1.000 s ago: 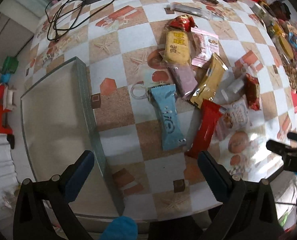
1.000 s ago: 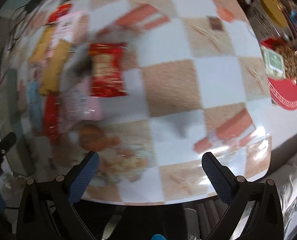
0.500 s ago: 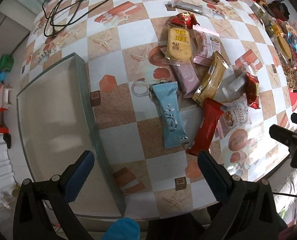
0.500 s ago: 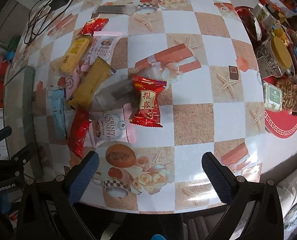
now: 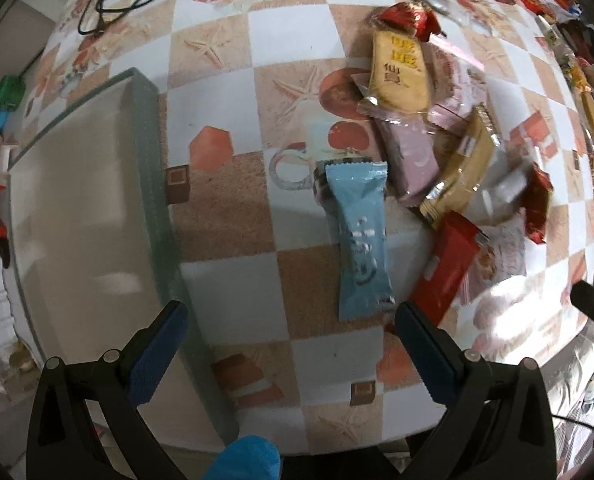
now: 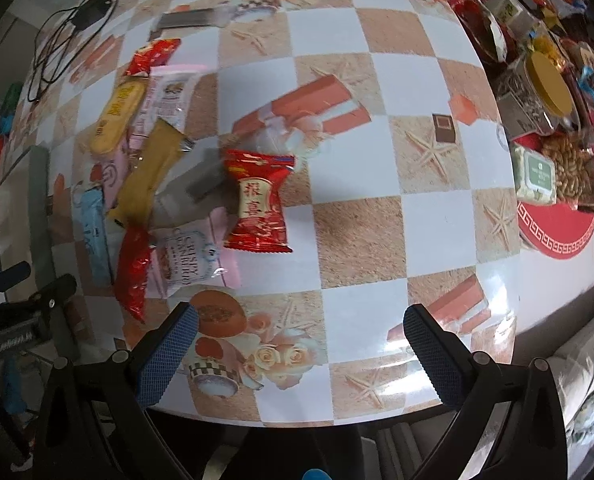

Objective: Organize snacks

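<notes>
The left hand-held gripper (image 5: 291,346) hangs over the near edge of the bench (image 5: 233,216) with its blue-padded fingers spread wide and nothing between them. Just beyond its right finger lies a light blue snack packet (image 5: 359,236), lengthwise toward the camera, its near end close to the fingertip. A red packet (image 5: 443,268) lies beside it to the right, and past them a loose heap: a gold packet (image 5: 463,172), a pink one (image 5: 411,160) and a yellow biscuit pack (image 5: 401,68). A glass tray (image 5: 81,200) sits to the left.

The right hand-held gripper (image 6: 297,352) is likewise wide open and empty, above the checkered cloth. Ahead of it lies a red candy packet (image 6: 259,200) at the heap's right edge.
</notes>
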